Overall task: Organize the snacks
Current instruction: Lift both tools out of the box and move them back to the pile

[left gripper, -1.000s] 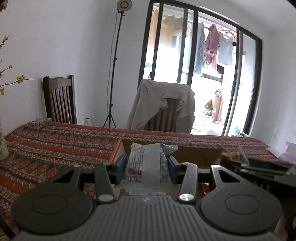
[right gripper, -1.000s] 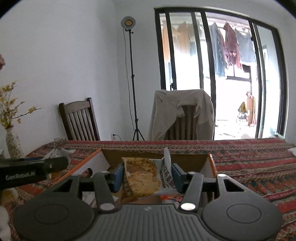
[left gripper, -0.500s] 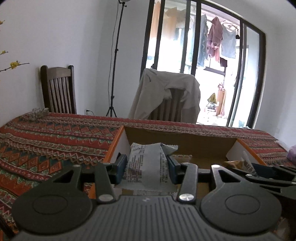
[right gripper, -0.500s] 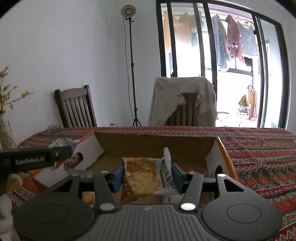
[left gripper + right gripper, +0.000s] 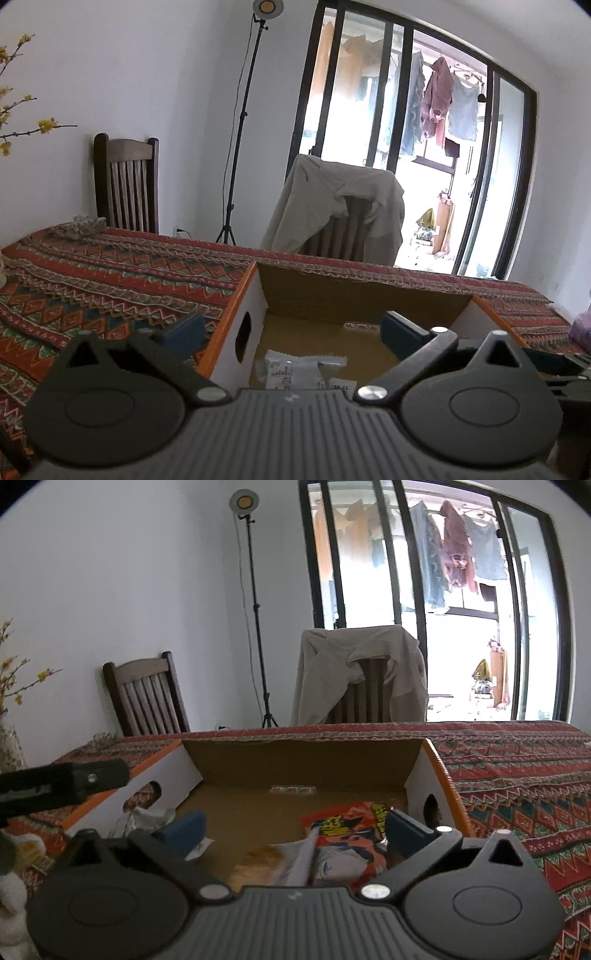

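Both grippers have let go since half a second ago: the left gripper point(image 5: 291, 328) was clamped on a white packet point(image 5: 291, 371) and the right gripper point(image 5: 293, 825) on a cracker pack point(image 5: 266, 864), and now the fingers on each are spread wide apart with nothing between them.

So both snacks are down in the box point(image 5: 354, 291) now. White packet lies flat on the cardboard floor near the left wall, the white wall with the oval handle hole, just below the left gripper's fingers. From the right wrist view, the cracker pack sits on the box floor point(image 5: 295, 753) right under that gripper, and it's up against a red-orange snack bag point(image 5: 351, 825) lying toward the right wall. Can't really tell if the cracker pack overlaps the red bag or just touches it, the gripper body hides the near edge.

Left gripper shows as a dark bar point(image 5: 62, 781) poking in from the left of the right wrist view, over the box's left rim.

Box sits on the counter point(image 5: 110, 273), which has a red patterned cloth on it. Two chairs behind: a bare wooden one point(image 5: 127, 184) and one with a beige jacket point(image 5: 332, 206) draped over it. Light stand point(image 5: 240, 122) between them.
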A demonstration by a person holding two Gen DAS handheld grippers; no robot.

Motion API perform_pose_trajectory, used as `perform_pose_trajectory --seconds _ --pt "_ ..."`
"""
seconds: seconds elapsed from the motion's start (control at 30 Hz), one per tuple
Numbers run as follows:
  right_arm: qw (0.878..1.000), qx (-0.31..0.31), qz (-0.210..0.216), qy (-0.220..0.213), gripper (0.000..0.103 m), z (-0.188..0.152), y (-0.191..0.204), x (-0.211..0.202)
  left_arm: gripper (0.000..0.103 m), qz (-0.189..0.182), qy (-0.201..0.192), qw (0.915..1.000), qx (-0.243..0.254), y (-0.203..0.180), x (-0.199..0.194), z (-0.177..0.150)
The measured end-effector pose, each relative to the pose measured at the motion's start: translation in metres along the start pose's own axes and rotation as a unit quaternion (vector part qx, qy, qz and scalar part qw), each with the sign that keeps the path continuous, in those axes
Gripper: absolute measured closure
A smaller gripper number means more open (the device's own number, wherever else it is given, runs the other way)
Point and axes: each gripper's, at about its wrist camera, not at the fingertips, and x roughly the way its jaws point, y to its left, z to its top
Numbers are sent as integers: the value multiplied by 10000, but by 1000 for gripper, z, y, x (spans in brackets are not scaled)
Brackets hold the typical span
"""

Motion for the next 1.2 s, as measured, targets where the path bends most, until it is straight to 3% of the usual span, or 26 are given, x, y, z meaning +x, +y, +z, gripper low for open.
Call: perform_pose_trajectory --seconds 0.5,0.67,1.2 --pt "9998 86 -82 -126 0 5 -4 -7 0 11 -97 9999 -139 -1 -14 8" --pt "9997 190 118 -92 0 11 -7 -12 0 34 -148 9996 -225 -3 -24 18" --pt "9997 6 175 -178 0 17 10 -62 0 13 -211 9996 -210 6 -82 16"
